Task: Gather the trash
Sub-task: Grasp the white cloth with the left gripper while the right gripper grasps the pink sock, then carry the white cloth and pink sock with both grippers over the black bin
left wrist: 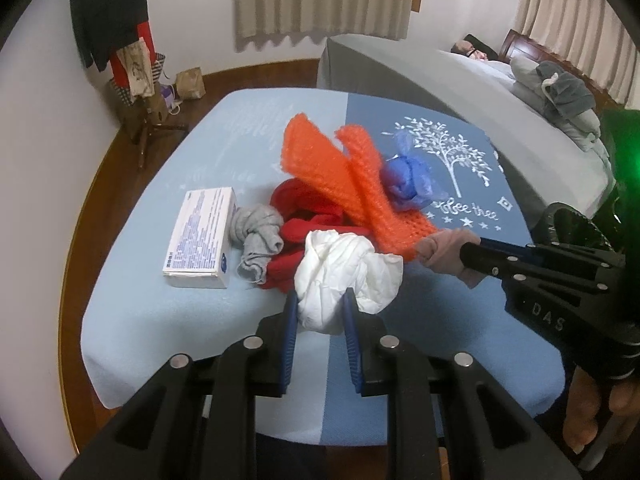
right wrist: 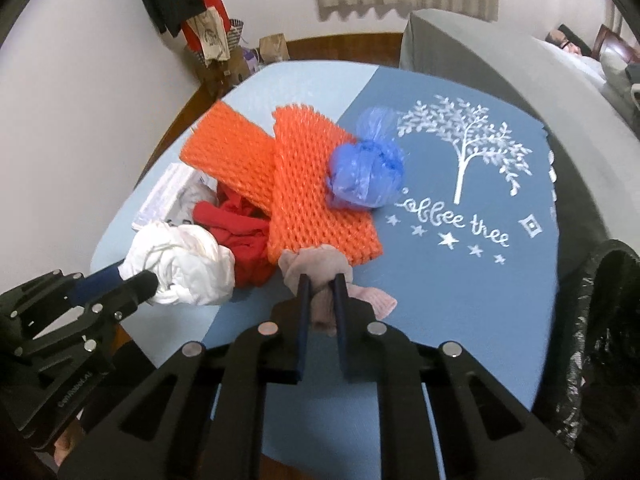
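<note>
From the left wrist view, the left gripper point(left wrist: 320, 312) has its blue-padded jaws clamped on the near edge of a crumpled white plastic bag point(left wrist: 344, 272), which lies at the front of a pile on the blue-clothed table point(left wrist: 160, 320). The bag looks light, soft and slippery, so a bunched fold is probably the safest hold. Behind it lie orange foam netting sleeves point(left wrist: 340, 176), red cloth point(left wrist: 304, 224) and a white printed box point(left wrist: 202, 238). From the right wrist view, the right gripper point(right wrist: 322, 300) is closed on a wadded pinkish-beige sock point(right wrist: 320, 276), limp and easily pinched at its middle. A knotted blue plastic bag point(right wrist: 364, 176) rests against the netting, and a black bin liner point(right wrist: 608, 320) gapes at the right.
</note>
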